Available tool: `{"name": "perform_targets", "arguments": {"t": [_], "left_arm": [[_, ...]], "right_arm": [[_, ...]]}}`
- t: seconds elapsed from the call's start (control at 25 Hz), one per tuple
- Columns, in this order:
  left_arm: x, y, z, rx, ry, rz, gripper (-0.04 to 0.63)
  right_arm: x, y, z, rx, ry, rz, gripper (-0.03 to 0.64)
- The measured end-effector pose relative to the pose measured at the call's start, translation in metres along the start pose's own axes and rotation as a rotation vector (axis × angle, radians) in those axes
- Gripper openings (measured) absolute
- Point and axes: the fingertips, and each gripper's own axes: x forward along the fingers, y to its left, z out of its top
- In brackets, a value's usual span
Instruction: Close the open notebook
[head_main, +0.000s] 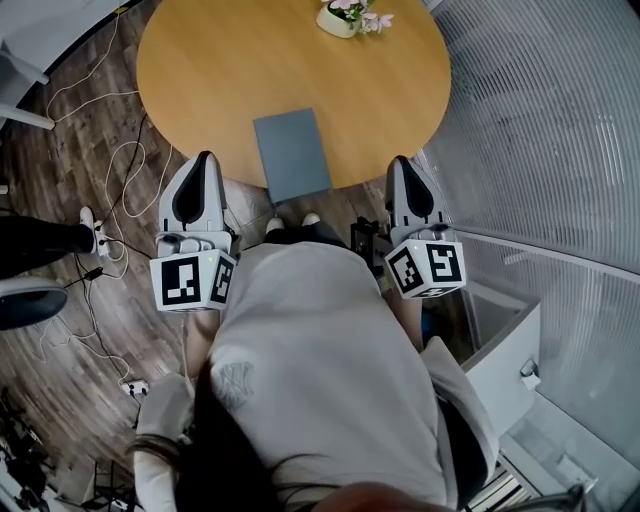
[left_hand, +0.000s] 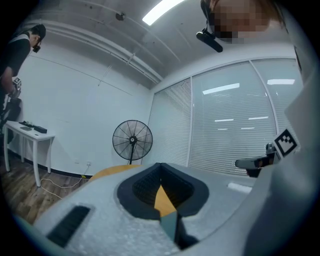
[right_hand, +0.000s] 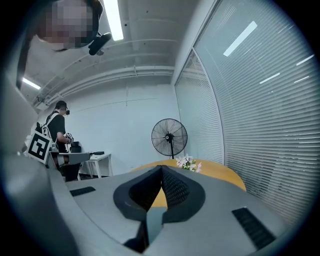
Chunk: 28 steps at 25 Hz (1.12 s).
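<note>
Only the head view is showing the grey notebook (head_main: 292, 155), lying closed at the round wooden table's (head_main: 200, 70) near edge. The gripper views are catching a fan (right_hand: 169, 135) and blinds (right_hand: 260, 100) instead. The left gripper (head_main: 204, 157) and right gripper (head_main: 401, 161) are both sitting pinched together, empty.

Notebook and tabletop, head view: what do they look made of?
Notebook: plain grey-blue cover, matte, with no glare or print visible. It is likely card or cloth-covered board; I can't tell which.
Tabletop: honey-coloured wood look, smooth with a soft satin sheen. The even tone and scant grain suggest veneer or laminate rather than solid wood, but that stays open.
</note>
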Motion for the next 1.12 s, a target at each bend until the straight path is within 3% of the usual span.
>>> {"name": "perform_targets", "arguments": {"t": [1.12], "left_arm": [[-0.008,-0.011,-0.002,0.006,-0.001,-0.036,0.017]], "right_arm": [[-0.020,0.005,-0.010,-0.018,0.008,-0.004,0.000]]}}
